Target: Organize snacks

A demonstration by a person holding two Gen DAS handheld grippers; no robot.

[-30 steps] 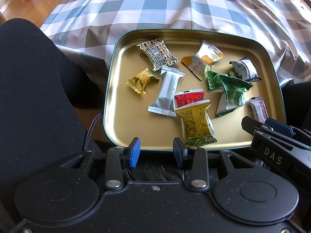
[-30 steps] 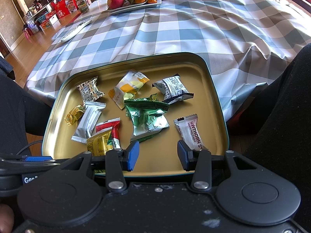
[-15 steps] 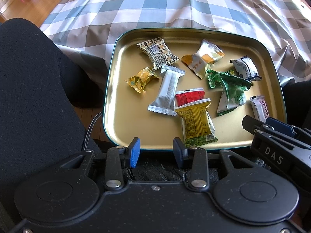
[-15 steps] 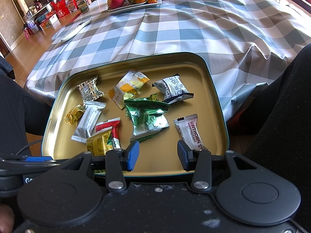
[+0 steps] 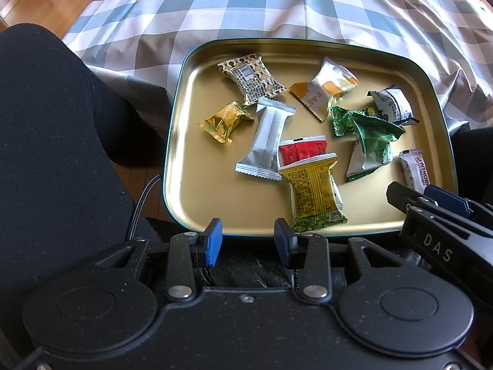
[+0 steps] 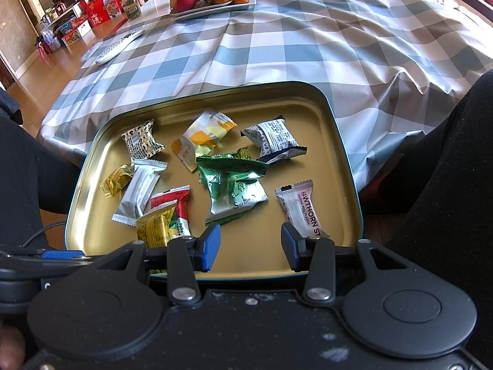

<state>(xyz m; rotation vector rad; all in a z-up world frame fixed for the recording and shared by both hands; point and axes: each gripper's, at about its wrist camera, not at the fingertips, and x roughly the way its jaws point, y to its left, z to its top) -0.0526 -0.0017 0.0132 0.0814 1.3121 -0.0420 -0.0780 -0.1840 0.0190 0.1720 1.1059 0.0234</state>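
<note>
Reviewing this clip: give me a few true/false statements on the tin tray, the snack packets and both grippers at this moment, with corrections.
1. Both grippers hold a snack. False: the left gripper and the right gripper are open and hold nothing.
2. The yellow packet lies partly over the red packet. True.
3. The snacks lie loose in a gold tin tray. True.
4. The hawthorn packet sits at the tray's far left. False: it lies near the right side, close to the right gripper's right finger.
5. A plate of fruit stands on the checked tablecloth. True.
</note>
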